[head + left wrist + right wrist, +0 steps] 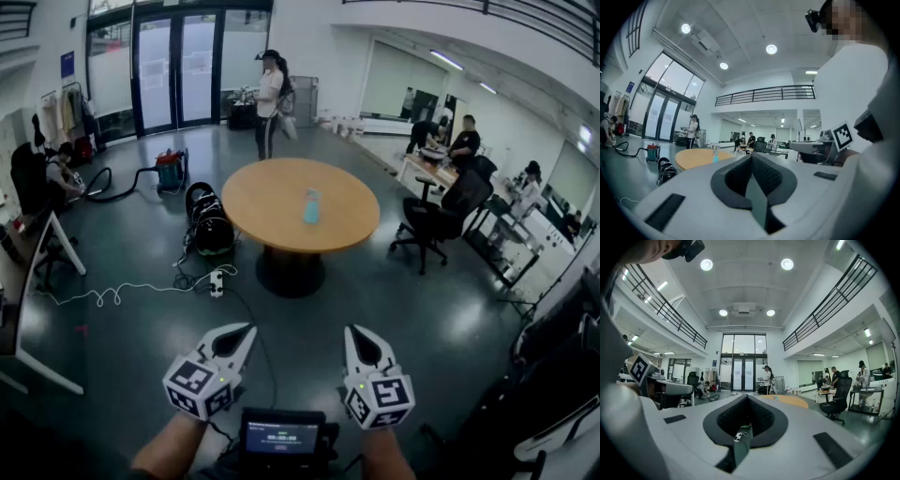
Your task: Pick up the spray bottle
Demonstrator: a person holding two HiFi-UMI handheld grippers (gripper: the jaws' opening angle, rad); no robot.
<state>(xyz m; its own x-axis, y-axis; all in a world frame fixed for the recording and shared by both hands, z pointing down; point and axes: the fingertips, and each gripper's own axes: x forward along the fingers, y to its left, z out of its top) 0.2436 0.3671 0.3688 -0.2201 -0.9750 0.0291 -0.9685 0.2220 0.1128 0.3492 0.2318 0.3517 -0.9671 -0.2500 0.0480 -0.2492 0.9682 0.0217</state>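
Left gripper (249,330) & right gripper (350,330) closed, empty. Spray bottle (311,206) upright near centre of round surface (262,202), away from edges; open floor (394,300) btw.

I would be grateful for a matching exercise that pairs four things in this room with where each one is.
Things
1. spray bottle
2. power strip
3. office chair
4. vacuum cleaner

Places
A. on the floor near the glass doors
B. upright on the round table
C. on the floor by the table's base, at the end of a white cable
D. on the floor to the right of the table in the head view

Pairs: 1-B, 2-C, 3-D, 4-A
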